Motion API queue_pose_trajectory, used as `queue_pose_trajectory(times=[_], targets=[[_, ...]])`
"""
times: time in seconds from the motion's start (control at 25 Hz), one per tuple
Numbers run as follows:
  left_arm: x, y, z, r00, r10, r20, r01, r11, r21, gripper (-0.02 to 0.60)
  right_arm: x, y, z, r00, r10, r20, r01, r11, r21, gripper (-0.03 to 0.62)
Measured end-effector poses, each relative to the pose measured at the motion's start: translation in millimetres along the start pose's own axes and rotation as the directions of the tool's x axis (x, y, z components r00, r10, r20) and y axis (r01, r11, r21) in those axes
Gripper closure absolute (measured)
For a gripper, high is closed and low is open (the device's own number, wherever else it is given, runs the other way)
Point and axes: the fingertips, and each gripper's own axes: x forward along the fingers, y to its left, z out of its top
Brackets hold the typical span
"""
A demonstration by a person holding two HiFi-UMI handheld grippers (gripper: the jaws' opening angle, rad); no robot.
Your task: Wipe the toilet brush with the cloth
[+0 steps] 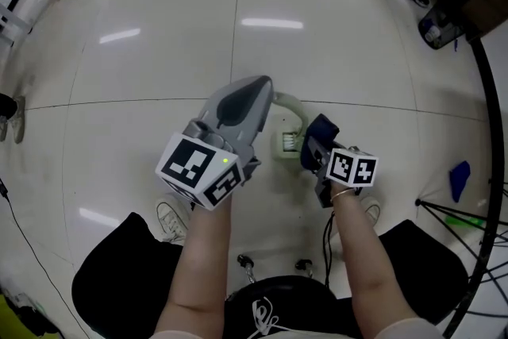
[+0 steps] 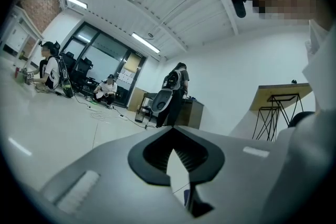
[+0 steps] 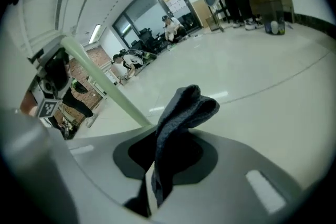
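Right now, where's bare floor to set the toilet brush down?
The shiny white floor ahead of the grey left gripper is bare, as is the stretch to its left. Crowded: between it and the right gripper, where pale green toilet brush meets dark blue cloth, and by the small blue object at right.

- Glossy white tile floor [image 1: 262, 4]: wide open ahead and to the left.
- Gap between left hand-held gripper [image 1: 266, 88] and right hand-held gripper [image 1: 312, 141]: filled by pale green toilet brush [image 1: 294, 102] and dark blue cloth [image 1: 322, 128].
- Right side: black metal stand legs [image 1: 468, 220], small blue object [image 1: 459, 179] on floor.
- Near side: black wheeled stool [image 1: 274, 294], person's knees [image 1: 119, 274].
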Motion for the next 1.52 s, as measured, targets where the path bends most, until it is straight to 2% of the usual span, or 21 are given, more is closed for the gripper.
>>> queue_pose_trajectory(times=[0.08,0.16,0.28,0.36,0.44,0.52,0.6,0.68,0.76,1.04,1.36,1.52], targets=[[-0.6,-0.2,0.3,1.0,-0.005,0.001,0.005,1.0,-0.008,0.575,-24.6,24.7,31.6,0.995,0.005,0.1,0.005,0.995,-0.102,0.53],[-0.5,0.4,0.0,1.0,-0.006,0.0,0.006,1.0,-0.012,0.575,-55.0,63.2,65.4,0.976,0.056,0.21,-0.007,0.974,-0.227,0.53],[-0.7,1.8,-0.9,1.0,-0.006,-0.001,0.006,1.0,-0.02,0.574,-98.6,132.9,93.0,0.933,0.178,0.314,-0.036,0.911,-0.412,0.53],[-0.6,2.0,-1.1,1.0,-0.007,-0.002,0.007,1.0,-0.024,0.575,-112.0,174.9,89.9,0.92,0.249,0.302,-0.06,0.852,-0.52,0.531],[0.2,1.0,-1.4,1.0,-0.006,-0.007,0.006,1.0,-0.017,0.574,-109.1,205.2,75.9,0.925,0.293,0.243,-0.095,0.795,-0.598,0.531],[1.2,-0.8,-1.8,1.0,-0.006,-0.011,0.006,1.0,-0.008,0.575,-91.5,216.3,59.7,0.942,0.286,0.175,-0.11,0.756,-0.645,0.531],[1.4,-1.5,-1.6,1.0,-0.01,-0.015,0.01,1.0,0.0,0.575,-68.0,212.2,49.9,0.964,0.233,0.131,-0.088,0.74,-0.667,0.531],[0.8,-1.4,-1.1,1.0,-0.012,-0.025,0.012,1.0,0.014,0.575,-50.9,209.2,49.3,0.974,0.199,0.111,-0.078,0.75,-0.656,0.531],[-0.1,-1.5,-1.4,0.999,-0.012,-0.03,0.012,1.0,0.023,0.575,-43.3,212.8,55.6,0.972,0.204,0.115,-0.089,0.775,-0.626,0.531],[0.9,-2.0,-0.2,0.999,-0.029,-0.023,0.03,0.999,0.022,0.575,-40.0,206.5,76.9,0.966,0.17,0.195,-0.043,0.848,-0.528,0.53],[0.4,-3.6,1.9,0.999,-0.029,-0.02,0.029,0.999,0.023,0.575,-39.7,150.5,67.3,0.967,0.11,0.231,-0.05,0.966,-0.253,0.53],[-0.1,-2.5,1.3,0.999,-0.026,-0.019,0.026,0.999,0.021,0.575,-38.5,123.6,60.6,0.969,0.081,0.231,-0.048,0.988,-0.144,0.53]])
